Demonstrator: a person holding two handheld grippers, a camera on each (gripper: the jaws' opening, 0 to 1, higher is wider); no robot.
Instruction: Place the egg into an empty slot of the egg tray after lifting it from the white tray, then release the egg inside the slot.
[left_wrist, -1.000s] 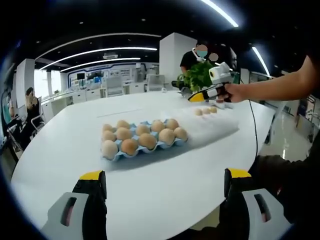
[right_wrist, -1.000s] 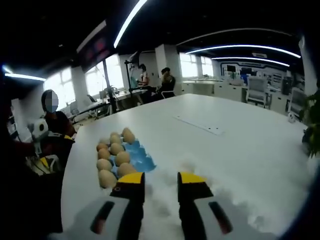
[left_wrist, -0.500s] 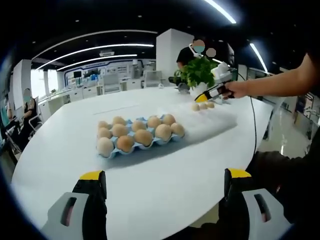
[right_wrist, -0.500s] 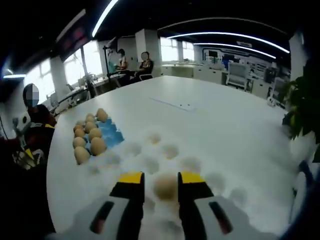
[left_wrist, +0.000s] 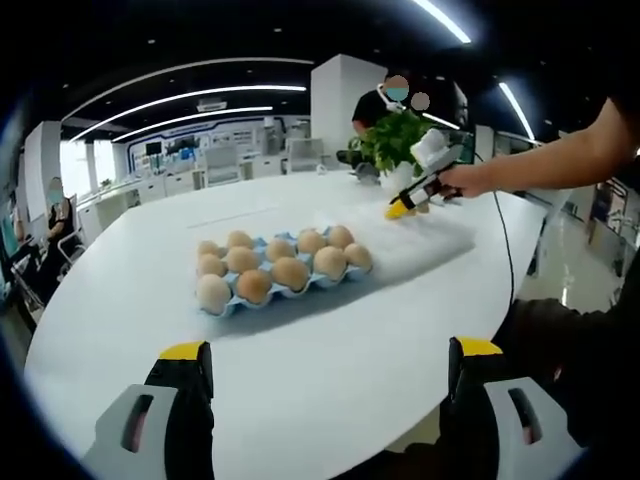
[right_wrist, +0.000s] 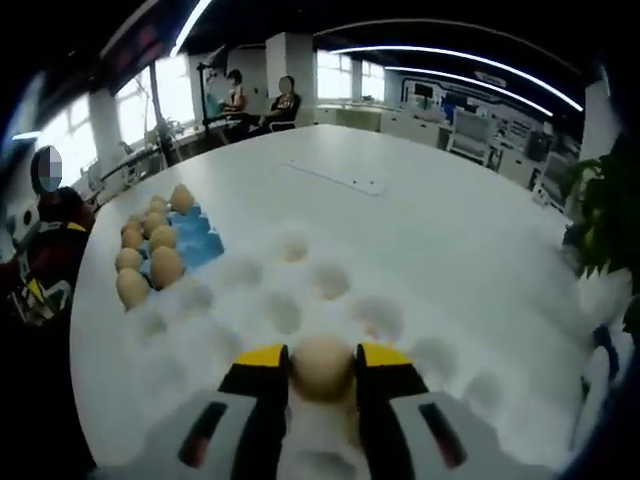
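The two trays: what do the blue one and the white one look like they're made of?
Blue egg tray: looks like moulded pulp or thin plastic, matte, with no visible glare; cannot tell which. White tray: pale, matte and soft-edged around its dimples, possibly foam or pulp. The right gripper holds an egg over it.

Setting: large open-plan office or tech lab hall. Dark ceiling with long curved light strips (left_wrist: 190, 102). Big rounded white table (left_wrist: 300, 360) as landmark. Beyond its far edge, rows of white desks and workstations (left_wrist: 215, 172); white square pillar (left_wrist: 345, 105) behind it. Windows (right_wrist: 165, 105) past the table's side, seated people (right_wrist: 260, 100) at desks there. Potted green plant (left_wrist: 395, 145) on the table's far end.
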